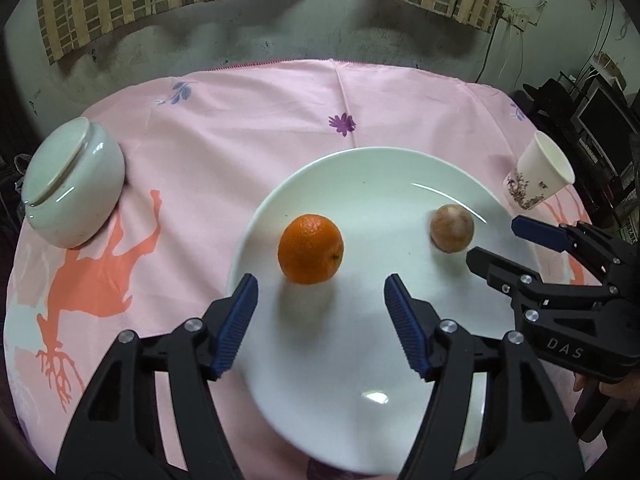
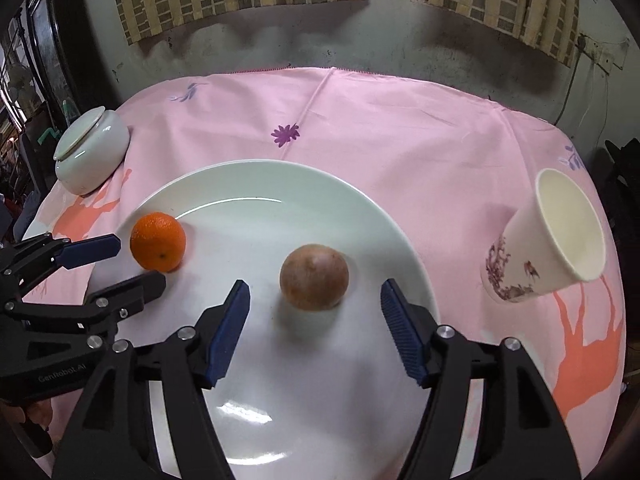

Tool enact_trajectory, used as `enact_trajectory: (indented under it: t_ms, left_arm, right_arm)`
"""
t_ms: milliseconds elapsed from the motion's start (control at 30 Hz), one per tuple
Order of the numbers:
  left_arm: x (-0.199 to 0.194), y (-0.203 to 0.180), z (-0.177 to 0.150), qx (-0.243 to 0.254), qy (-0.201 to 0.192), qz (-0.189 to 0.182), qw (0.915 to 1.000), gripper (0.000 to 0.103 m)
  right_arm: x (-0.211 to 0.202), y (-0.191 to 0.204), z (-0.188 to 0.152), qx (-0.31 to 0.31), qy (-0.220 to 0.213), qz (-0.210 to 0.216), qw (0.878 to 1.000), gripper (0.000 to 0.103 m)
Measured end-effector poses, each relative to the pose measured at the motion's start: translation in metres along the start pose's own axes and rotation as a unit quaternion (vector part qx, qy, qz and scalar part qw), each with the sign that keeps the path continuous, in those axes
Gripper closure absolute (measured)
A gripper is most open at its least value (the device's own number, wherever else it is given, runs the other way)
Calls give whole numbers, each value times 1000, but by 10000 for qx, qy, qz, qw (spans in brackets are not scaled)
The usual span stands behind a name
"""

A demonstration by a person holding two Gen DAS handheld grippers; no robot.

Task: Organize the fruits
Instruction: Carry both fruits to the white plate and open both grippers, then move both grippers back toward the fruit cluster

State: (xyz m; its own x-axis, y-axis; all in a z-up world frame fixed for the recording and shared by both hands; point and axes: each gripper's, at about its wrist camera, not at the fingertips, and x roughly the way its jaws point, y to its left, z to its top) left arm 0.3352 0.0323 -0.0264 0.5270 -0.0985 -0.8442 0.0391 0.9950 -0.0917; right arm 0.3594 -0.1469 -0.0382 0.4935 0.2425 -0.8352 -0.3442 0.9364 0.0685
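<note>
**Two fruits, two open grippers: line up before closing**

Both fruits sit on the white plate (image 1: 400, 168), which rests on the pink-clothed table (image 1: 260, 96); the orange (image 1: 311, 249) lies toward the plate's left side, the brownish round fruit (image 2: 314, 277) toward its right, well apart from each other. The left gripper (image 1: 320, 294) hovers just short of the orange with its jaws spread wide and nothing between them; the right gripper (image 2: 315, 299) faces the brown fruit the same way, jaws released and empty.

Each fruit looks roughly centred in its gap, so the step in hand is likely the approach and grasp; push forward until the blue pads flank the widest part of the fruit, not its near face; close gently, since a round fruit on a glazed plate will probably roll from an off-centre squeeze. A lidded white jar (image 1: 72, 184) and a paper cup (image 2: 552, 240) stand off the plate at opposite sides; which is the destination cannot be told.
</note>
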Motion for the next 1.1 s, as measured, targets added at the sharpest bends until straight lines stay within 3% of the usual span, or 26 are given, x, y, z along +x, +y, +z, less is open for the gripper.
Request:
enact_trajectory:
  t_ms: [167,533,767,900,1100]
  left_arm:
    - [-54,12,-38,-229,-79,-71,9997,21]
    - [-120,34,-166,-743,367,54,9965,17]
    - [-138,38,-203,-1032,605,55,9928,17]
    - [-143,32,-218,-877,650,111,9940,14]
    - [-141,30,-237,-865,885,115,9922,14]
  right_arm:
    - [-55,-4,-45,71,-152,-95,9998,34]
    - [-148,-11,-176,842,44,-119,9964,34]
    - [-172,6,-231,847,319,-214,9957,34]
    - [-175,6,-259,914,468,-317,9942,34]
    - [-168,-2,-277,1102,595,-526,9907,34]
